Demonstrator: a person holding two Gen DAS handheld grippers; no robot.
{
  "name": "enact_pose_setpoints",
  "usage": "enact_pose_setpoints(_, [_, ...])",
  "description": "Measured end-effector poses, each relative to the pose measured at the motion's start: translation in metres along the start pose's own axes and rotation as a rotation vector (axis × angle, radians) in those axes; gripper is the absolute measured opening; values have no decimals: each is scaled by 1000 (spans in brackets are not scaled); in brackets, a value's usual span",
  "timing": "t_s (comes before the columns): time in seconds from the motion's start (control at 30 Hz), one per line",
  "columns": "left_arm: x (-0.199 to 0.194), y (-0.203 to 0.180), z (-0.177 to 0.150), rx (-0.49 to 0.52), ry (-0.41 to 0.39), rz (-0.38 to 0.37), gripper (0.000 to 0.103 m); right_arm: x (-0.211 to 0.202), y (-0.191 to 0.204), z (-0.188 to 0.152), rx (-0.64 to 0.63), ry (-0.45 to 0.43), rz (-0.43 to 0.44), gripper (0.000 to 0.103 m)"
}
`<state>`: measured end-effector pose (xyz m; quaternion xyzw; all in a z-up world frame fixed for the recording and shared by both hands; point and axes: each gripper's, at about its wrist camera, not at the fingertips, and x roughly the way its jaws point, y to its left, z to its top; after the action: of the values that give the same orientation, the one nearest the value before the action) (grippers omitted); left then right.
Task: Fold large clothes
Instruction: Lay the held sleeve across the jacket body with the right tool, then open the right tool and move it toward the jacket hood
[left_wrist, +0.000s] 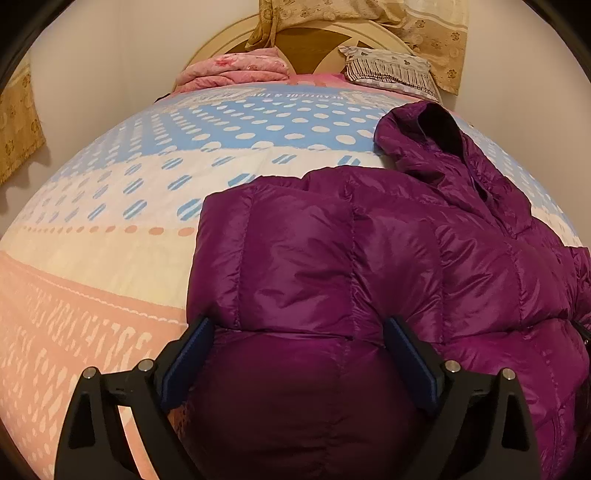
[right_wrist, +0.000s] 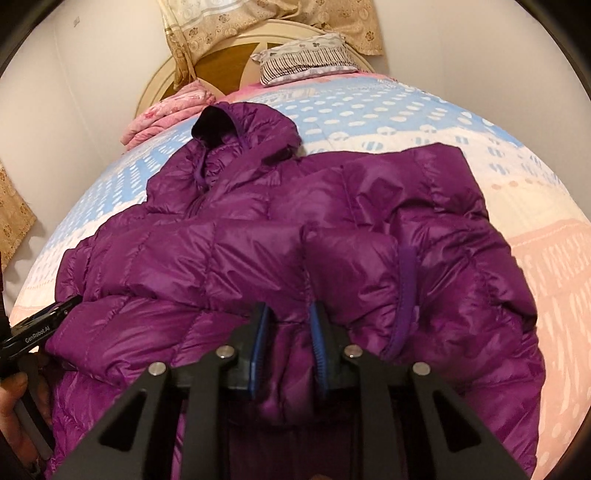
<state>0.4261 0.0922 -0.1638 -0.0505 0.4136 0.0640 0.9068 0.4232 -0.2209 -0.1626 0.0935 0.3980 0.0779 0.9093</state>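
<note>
Lying across the near half of the bed (left_wrist: 110, 258), the purple down jacket (left_wrist: 369, 258) is found partly folded. At the left, the left gripper (left_wrist: 295, 332) is set wide astride the hem edge, its pads not seen pressing. Centrally, one side panel is already turned over the body; the hood (right_wrist: 243, 129) remains unfolded. At the right, the right gripper (right_wrist: 286, 317) is narrowed onto a pinched ridge of fabric.
</note>
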Motion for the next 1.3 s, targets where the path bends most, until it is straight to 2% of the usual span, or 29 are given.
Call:
enact_pose_setpoints(0.4, [8, 1, 1, -10, 36, 6, 102, 2, 7, -1, -30, -2, -38, 25])
enact_pose_setpoints(0.77, [9, 3, 0, -17, 44, -4, 102, 2, 7, -2, -43, -7, -50, 26])
enact_pose_setpoints(0.83, [2, 8, 0, -18, 60, -29, 102, 2, 6, -2, -41, -6, -43, 27])
enact_pose_setpoints(0.87, [-3, 9, 1, -8, 61, -22, 102, 2, 7, -2, -38, -5, -35, 30])
enact_pose_setpoints(0.93, [-23, 11, 5, 20, 52, 7, 102, 1, 6, 0, -33, 0, 21, 47])
enact_pose_setpoints(0.97, [-38, 10, 11, 49, 26, -3, 102, -1, 6, 1, -35, 6, 75, 63])
enact_pose_setpoints(1.0, [-55, 9, 20, 87, -16, -22, 102, -6, 6, 4, -44, 24, 115, 70])
enact_pose_setpoints(1.13, [-84, 0, 63, 193, -111, -43, 102, -33, 16, 27, -124, -9, 134, 77])
enact_pose_setpoints(1.2, [-75, -10, 87, 219, -102, -61, 102, -38, 22, 45, -181, -35, 116, 86])
enact_pose_setpoints(1.3, [-52, -30, 121, 241, -121, -82, 102, -28, 25, 83, -214, -31, 86, 86])
